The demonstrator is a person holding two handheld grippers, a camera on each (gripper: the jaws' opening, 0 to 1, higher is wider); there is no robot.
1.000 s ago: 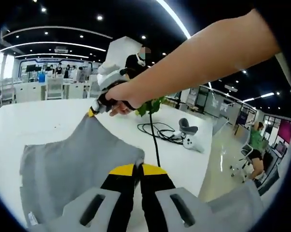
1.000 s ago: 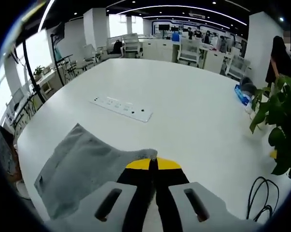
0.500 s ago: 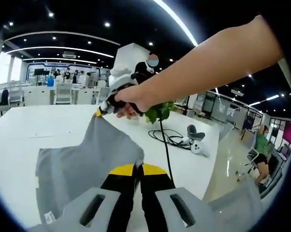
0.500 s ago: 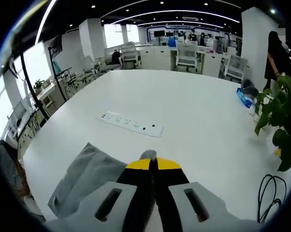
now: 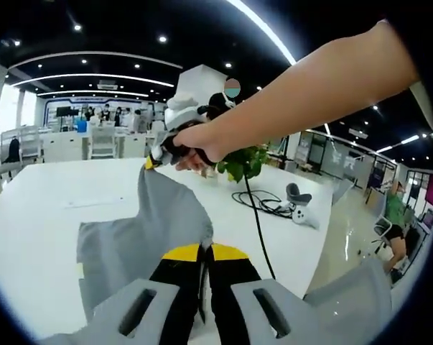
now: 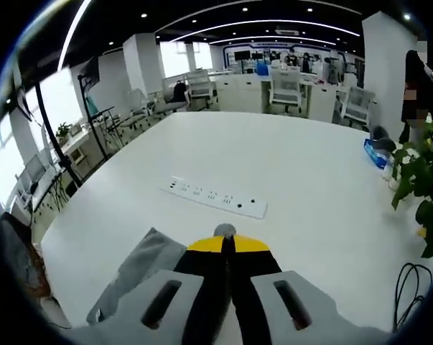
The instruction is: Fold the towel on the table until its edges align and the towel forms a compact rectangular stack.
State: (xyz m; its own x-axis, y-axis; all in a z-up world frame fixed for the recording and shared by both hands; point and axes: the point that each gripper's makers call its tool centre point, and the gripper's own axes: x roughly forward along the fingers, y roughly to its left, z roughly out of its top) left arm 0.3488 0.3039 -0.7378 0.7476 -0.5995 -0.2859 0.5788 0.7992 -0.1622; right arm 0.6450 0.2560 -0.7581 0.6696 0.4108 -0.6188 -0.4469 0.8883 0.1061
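Both tongs are clamped on corners of the grey towel. In the left gripper view, the left tongs (image 5: 203, 253) have their yellow-tipped jaws pressed together on a near corner of the towel (image 5: 141, 241), which rises from the white tabletop (image 5: 36, 215) in a steep ridge to the right tongs (image 5: 154, 162), held in a hand (image 5: 191, 144) on a bare forearm that reaches in from the right. Those tongs pinch the far corner at its peak. Compared with a second ago the towel is pulled up taller and narrower, and less of it lies spread on the tabletop; the hand sits a little further right in the picture. The lower left edge of the towel hangs near the tabletop's near edge. To the left, the tabletop is wide and bare. To the right lie a black cable (image 5: 255, 205), a white headset (image 5: 302, 214) and a green plant (image 5: 246, 159) behind the hand.

In the right gripper view, the right tongs (image 6: 226, 246) are closed with a small grey tuft of towel (image 6: 148, 262) showing at their tips, and the rest droops to the lower left. A second ago a broad sheet lay there; now just a narrow strip shows. A white power strip (image 6: 217, 198) lies well ahead on the open tabletop (image 6: 309, 180), with plant leaves (image 6: 421, 187) at the right edge and a small blue pack (image 6: 378, 153) close by them.
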